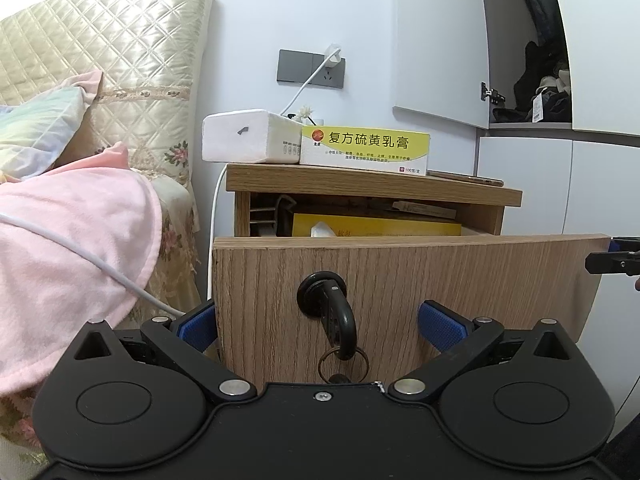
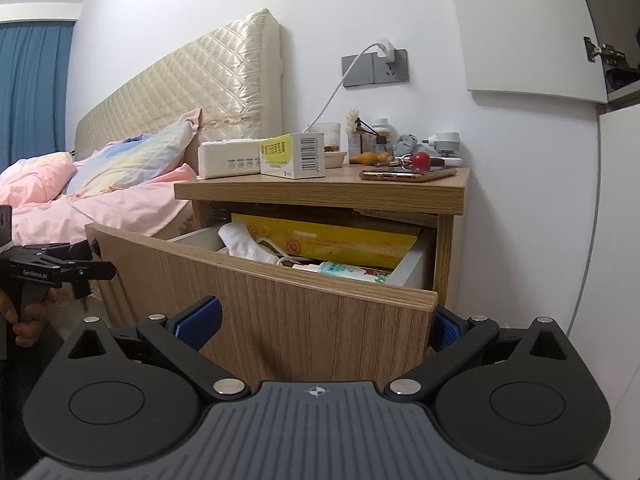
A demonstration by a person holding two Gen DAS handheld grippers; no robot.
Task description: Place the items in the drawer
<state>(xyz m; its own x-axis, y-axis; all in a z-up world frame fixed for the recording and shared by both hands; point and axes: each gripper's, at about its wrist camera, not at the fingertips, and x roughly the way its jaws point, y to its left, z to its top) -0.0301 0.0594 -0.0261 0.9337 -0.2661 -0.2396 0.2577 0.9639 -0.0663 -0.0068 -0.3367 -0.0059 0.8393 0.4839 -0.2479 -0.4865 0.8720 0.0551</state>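
Observation:
The wooden nightstand's drawer point(image 1: 400, 272) point(image 2: 280, 300) stands pulled open, with a key point(image 1: 336, 316) in its front lock. Inside lie a yellow box point(image 2: 340, 240), white cloth point(image 2: 248, 246) and a small bottle point(image 2: 344, 270). On the top sit a yellow-and-white ointment box point(image 1: 364, 148) point(image 2: 292, 156), a white tissue pack point(image 1: 248, 136) point(image 2: 228, 158) and a gold phone point(image 2: 408, 175). My left gripper point(image 1: 320, 326) is open and empty, close to the drawer front around the key. My right gripper point(image 2: 320, 326) is open and empty, straddling the drawer front's right end.
A bed with pink blanket point(image 1: 72, 232) and quilted headboard point(image 2: 208, 88) lies left of the nightstand. A white charger cable point(image 1: 216, 216) hangs from the wall socket point(image 2: 376, 66). Bottles, a red ball and small clutter point(image 2: 400, 148) crowd the nightstand's back. A white wardrobe point(image 1: 560, 184) stands to the right.

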